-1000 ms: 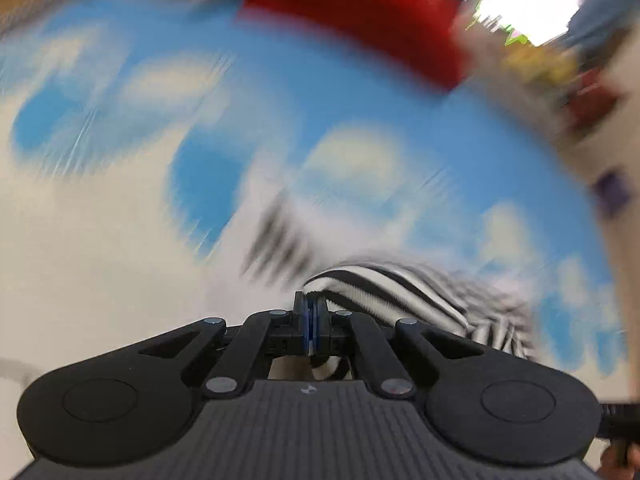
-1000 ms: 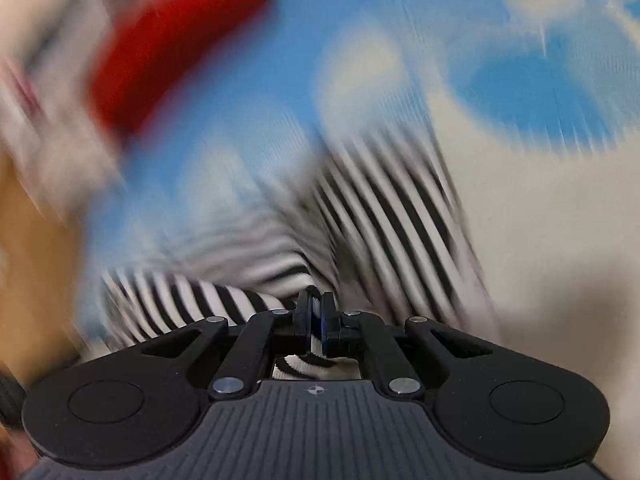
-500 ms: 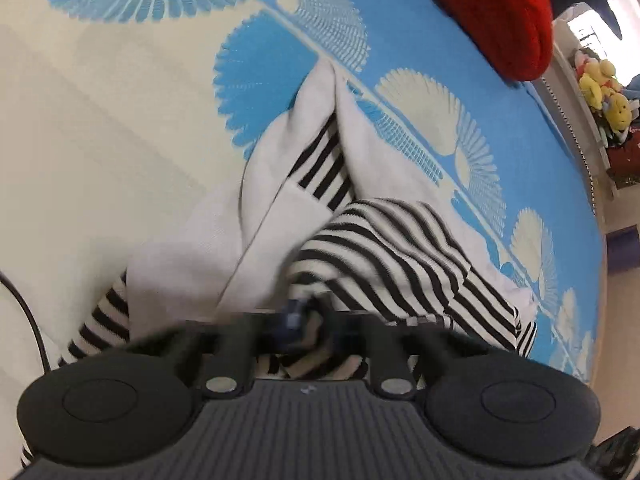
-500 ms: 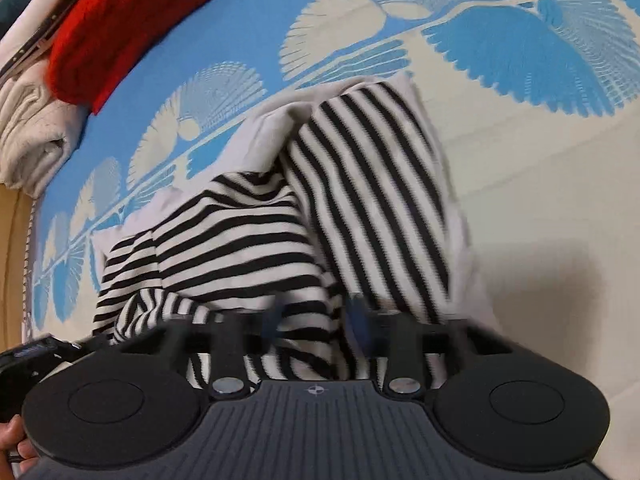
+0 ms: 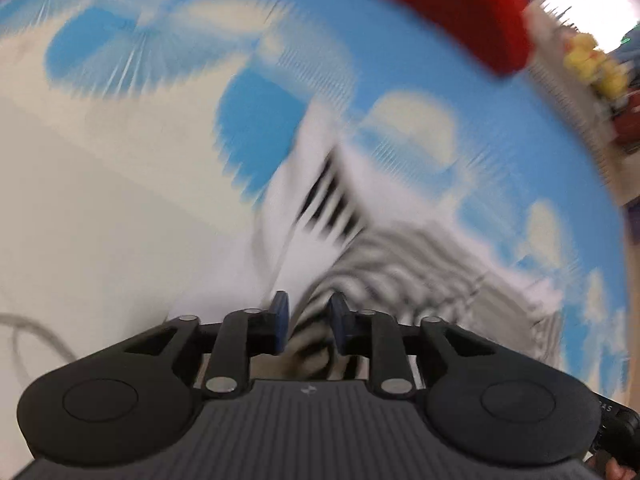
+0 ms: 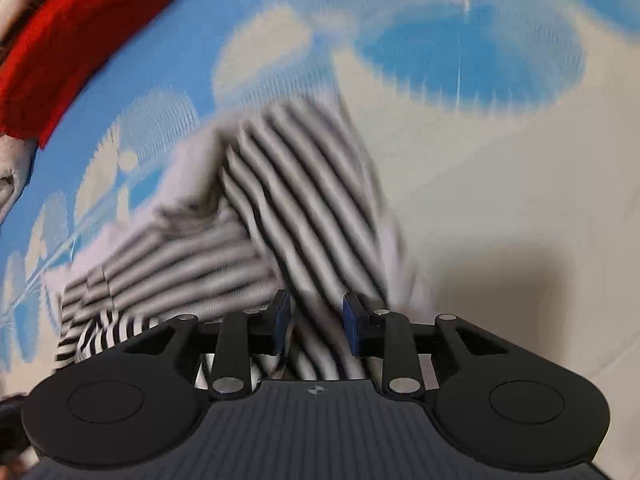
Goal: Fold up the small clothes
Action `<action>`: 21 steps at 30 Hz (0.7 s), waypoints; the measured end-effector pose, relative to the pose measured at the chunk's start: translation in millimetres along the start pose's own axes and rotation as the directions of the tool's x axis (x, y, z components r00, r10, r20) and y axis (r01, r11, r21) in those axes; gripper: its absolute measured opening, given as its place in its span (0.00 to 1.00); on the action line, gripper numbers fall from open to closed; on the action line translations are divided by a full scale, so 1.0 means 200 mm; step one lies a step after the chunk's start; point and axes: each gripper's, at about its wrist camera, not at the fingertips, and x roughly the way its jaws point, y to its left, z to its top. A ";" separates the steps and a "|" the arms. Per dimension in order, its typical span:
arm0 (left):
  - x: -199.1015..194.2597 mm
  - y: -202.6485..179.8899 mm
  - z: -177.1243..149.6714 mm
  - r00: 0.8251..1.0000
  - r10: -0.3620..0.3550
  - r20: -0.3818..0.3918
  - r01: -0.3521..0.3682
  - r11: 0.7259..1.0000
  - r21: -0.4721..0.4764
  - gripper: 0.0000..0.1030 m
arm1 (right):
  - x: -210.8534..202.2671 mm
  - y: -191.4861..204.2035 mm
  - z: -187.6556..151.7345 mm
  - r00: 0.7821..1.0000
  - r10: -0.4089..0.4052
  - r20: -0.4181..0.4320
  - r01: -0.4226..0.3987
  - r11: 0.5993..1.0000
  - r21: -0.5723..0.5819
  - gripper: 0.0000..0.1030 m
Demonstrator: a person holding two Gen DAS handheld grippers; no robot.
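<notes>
Presently: left gripper [image 5: 308,322] and right gripper [image 6: 318,324], jaws opening, pads clear of the crumpled black-and-white striped cloth garment [image 6: 296,204] beneath them.

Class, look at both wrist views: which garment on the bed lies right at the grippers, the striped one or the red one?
The black-and-white striped garment lies right at both grippers; the red garment sits far off at the bed's edge.

Little can be read here. In the left wrist view, the black device [image 5: 616,420] at the lower right edge bears pale letters that look like "DAS", cut off and too small to be sure. The small round emblem on each gripper's ribbed body is a mark, not lettering.
</notes>
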 end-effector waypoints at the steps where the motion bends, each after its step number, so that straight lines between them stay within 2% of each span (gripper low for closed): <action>1: -0.04 -0.02 0.01 0.999 -0.025 0.047 0.025 1.000 0.018 0.27 | -0.06 0.03 0.01 0.997 0.019 0.072 -0.016 0.999 -0.030 0.33; 3: -0.05 -0.06 0.02 0.995 -0.063 0.072 0.059 0.997 0.051 0.27 | -0.11 0.08 0.01 0.985 0.132 0.115 -0.124 0.989 -0.079 0.33; 4: -0.04 -0.07 0.01 0.995 -0.082 0.061 0.079 0.995 0.057 0.27 | -0.10 0.10 0.00 0.974 0.210 0.084 -0.202 0.975 -0.088 0.33; 6: 0.02 -0.07 -0.02 0.995 -0.094 0.015 0.093 0.994 0.056 0.27 | -0.02 0.11 -0.02 0.945 0.325 -0.044 -0.327 0.944 -0.047 0.32; 7: 0.06 -0.07 -0.03 0.996 -0.083 -0.017 0.084 0.995 0.055 0.27 | 0.03 0.10 -0.04 0.941 0.322 -0.102 -0.326 0.945 -0.017 0.32; 9: 0.16 -0.05 -0.07 0.995 -0.023 -0.092 0.028 0.998 0.056 0.27 | 0.16 0.09 -0.10 0.960 0.183 -0.212 -0.193 0.981 -0.024 0.31; 10: 0.22 -0.03 -0.09 0.990 0.029 -0.139 -0.020 0.998 0.059 0.26 | 0.20 0.07 -0.12 0.962 0.126 -0.243 -0.140 0.989 -0.039 0.27; 11: 0.26 -0.01 -0.10 0.984 0.064 -0.169 -0.054 0.996 0.065 0.24 | 0.21 0.05 -0.13 0.963 0.121 -0.241 -0.131 0.991 -0.026 0.20; 13: 0.22 -0.03 -0.09 0.987 0.066 -0.144 -0.053 0.995 0.090 0.24 | 0.17 0.06 -0.11 0.966 0.121 -0.230 -0.132 0.991 -0.032 0.20; 15: 0.14 -0.07 -0.07 0.997 0.033 -0.074 -0.023 0.990 0.137 0.24 | 0.10 0.10 -0.08 0.981 0.116 -0.153 -0.129 0.989 -0.076 0.23; 17: 0.09 -0.10 -0.07 0.999 -0.012 -0.030 0.016 0.987 0.158 0.24 | 0.06 0.10 -0.07 0.982 0.158 -0.099 -0.166 0.984 -0.071 0.28; 19: 0.13 -0.10 -0.09 0.998 -0.019 -0.057 0.028 0.987 0.156 0.25 | 0.09 0.10 -0.06 0.976 0.171 -0.132 -0.184 0.979 -0.088 0.31; 21: 0.25 -0.07 -0.13 0.985 0.083 -0.150 -0.059 0.985 0.160 0.25 | 0.18 0.09 -0.11 0.975 0.087 -0.203 -0.113 0.987 -0.116 0.33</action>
